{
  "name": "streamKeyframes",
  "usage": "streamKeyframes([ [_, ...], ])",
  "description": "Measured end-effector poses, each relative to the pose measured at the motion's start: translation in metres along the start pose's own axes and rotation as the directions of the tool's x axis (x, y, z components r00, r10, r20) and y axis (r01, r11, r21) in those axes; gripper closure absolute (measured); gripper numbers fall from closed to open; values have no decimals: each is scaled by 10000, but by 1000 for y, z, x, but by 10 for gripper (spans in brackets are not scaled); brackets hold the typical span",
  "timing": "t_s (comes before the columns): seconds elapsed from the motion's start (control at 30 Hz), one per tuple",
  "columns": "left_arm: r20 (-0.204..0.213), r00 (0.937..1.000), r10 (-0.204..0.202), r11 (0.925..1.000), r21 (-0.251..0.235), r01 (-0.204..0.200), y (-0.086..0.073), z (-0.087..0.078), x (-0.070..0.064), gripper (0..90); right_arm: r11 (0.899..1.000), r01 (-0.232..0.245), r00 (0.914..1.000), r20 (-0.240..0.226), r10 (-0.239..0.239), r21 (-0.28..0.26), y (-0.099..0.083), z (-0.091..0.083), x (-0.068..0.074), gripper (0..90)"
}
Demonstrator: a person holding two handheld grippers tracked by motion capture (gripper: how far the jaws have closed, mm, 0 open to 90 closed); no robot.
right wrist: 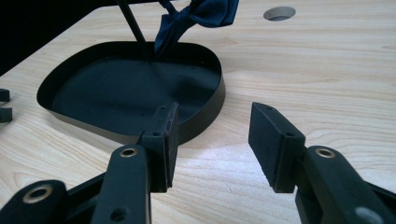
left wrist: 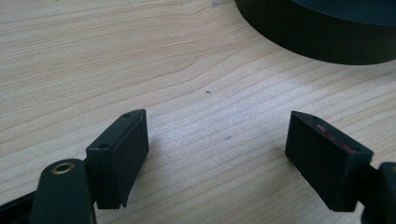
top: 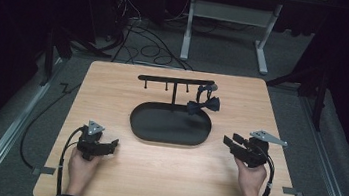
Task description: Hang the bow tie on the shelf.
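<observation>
Both jaws are released and empty. The bow tie (right wrist: 198, 16) hangs beyond the right gripper (right wrist: 212, 140); a rough pull may tip its stand (top: 174, 93).

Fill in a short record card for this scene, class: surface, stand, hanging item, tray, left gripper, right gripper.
surface: wooden table
stand: black T-shaped rack rising from the tray, small hooks under its bar
hanging item: dark blue bow tie hung near the bar's right end
tray: black oval tray, nothing lying in it
left gripper: left gripper open, low over bare wood, holding nothing
right gripper: right gripper open, beside the tray's rim, holding nothing
</observation>
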State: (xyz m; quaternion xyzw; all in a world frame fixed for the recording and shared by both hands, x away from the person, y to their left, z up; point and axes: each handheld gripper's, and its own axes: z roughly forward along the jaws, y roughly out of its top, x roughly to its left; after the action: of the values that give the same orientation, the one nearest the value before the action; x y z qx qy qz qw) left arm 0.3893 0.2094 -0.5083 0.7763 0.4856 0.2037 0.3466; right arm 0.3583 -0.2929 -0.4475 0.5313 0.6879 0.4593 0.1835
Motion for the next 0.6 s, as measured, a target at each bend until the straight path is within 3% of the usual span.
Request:
streamKeyframes([
  [0.6,1,10000,0,10000,0,0,0,0,0,217,9990,-111,9999,131,105,440,-10,19,-2,547],
])
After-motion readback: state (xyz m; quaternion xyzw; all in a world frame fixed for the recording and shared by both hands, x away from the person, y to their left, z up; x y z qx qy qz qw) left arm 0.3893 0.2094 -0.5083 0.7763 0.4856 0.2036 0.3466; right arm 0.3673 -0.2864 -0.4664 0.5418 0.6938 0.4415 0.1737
